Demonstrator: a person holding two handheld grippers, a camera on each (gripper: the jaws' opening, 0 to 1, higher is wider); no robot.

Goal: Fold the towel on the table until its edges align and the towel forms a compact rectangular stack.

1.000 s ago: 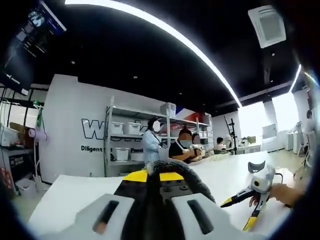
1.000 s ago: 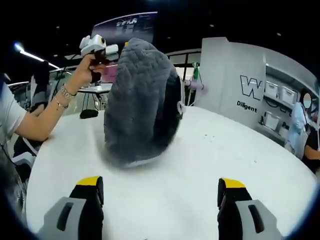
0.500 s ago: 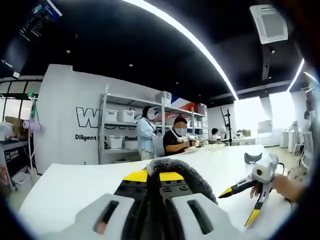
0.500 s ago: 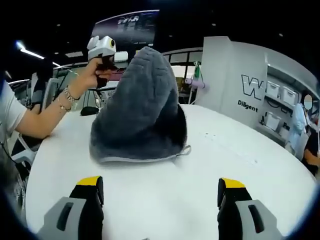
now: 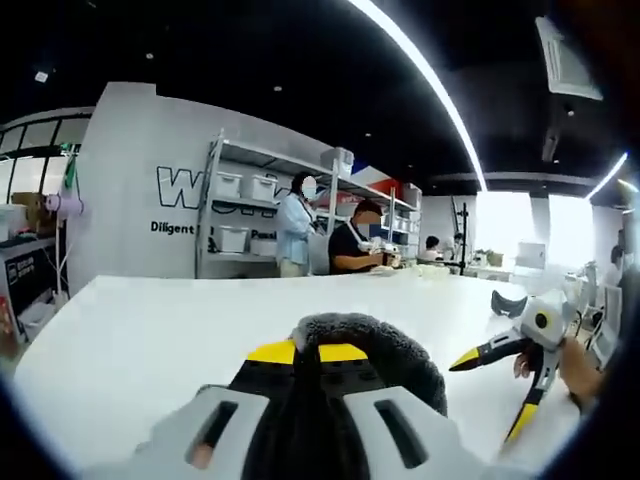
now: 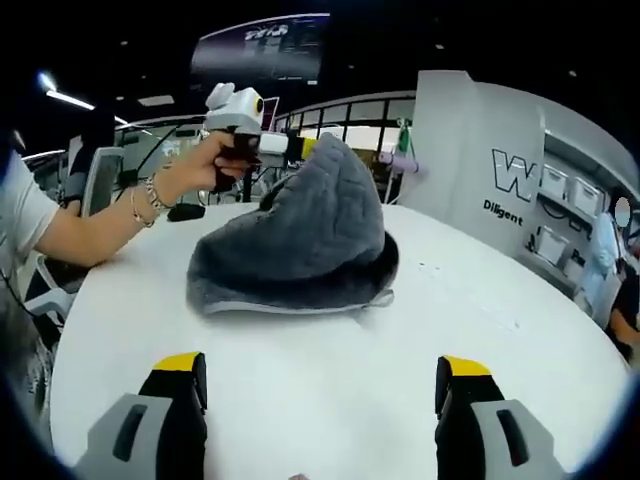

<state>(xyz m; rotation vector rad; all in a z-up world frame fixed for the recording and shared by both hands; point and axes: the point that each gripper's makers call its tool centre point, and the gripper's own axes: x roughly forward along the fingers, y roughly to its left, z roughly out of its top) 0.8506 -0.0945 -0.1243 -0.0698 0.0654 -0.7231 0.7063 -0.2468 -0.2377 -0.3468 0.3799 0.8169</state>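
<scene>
- The grey towel [image 6: 300,240] lies heaped on the white table [image 6: 470,340], ahead of the right gripper [image 6: 318,385] and apart from it; one end is lifted to a peak.
- The left gripper [image 6: 285,147], held by a hand [image 6: 200,172], pinches that raised end; in the left gripper view towel fabric [image 5: 375,345] bulges between its closed jaws.
- The right gripper's jaws stand spread wide with nothing between them.
- Shelving [image 5: 250,215] stands beyond the table.
</scene>
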